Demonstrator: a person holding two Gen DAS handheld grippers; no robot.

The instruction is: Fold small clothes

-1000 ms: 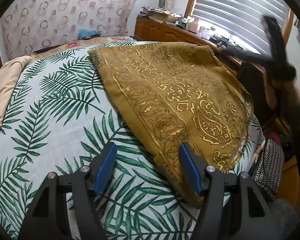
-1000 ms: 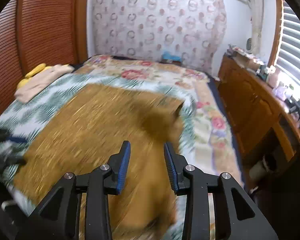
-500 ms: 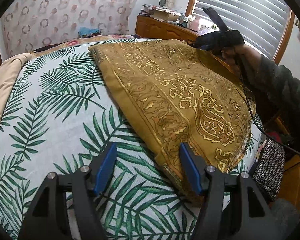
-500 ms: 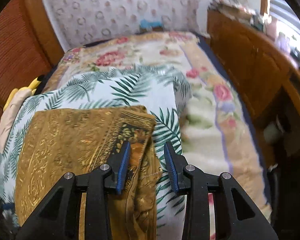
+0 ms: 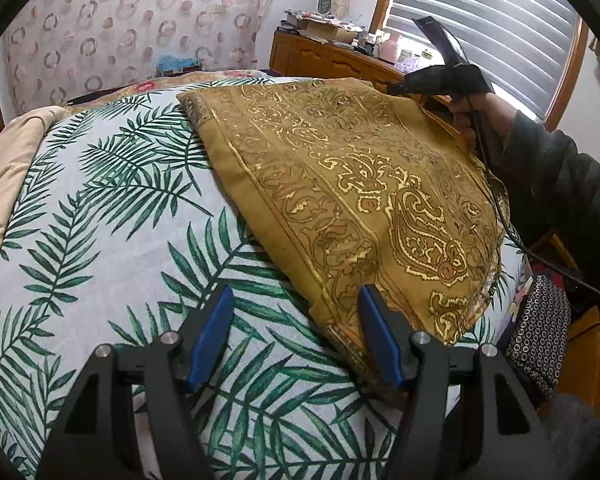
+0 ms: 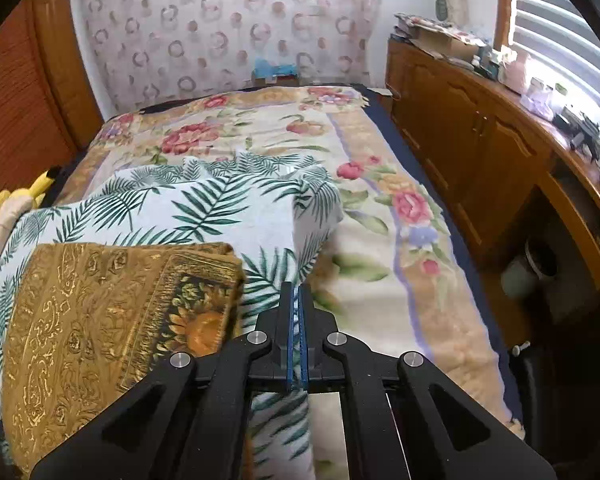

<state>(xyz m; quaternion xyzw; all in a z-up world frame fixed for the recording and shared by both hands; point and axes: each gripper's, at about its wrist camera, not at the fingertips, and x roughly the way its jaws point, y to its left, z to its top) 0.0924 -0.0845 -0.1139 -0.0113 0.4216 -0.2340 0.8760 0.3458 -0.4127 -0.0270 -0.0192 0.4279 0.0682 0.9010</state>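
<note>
Gold cloth point(image 5: 352, 200) flat on palm-print sheet point(image 5: 100, 240). Left gripper point(image 5: 296, 340) wide, right pad at cloth's near edge (contact unclear). Right gripper point(image 6: 297, 312) closed, empty, cloth at 9 o'clock.

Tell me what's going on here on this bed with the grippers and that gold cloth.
A person is folding a mustard-gold patterned cloth laid on a palm-leaf blanket on the bed. The left gripper is open, poised at the cloth's near corner without pinching it. The right gripper is shut with nothing visible between its pads, beside the cloth's far corner rather than on it. The cloth lies flat, seemingly already doubled over.
</note>
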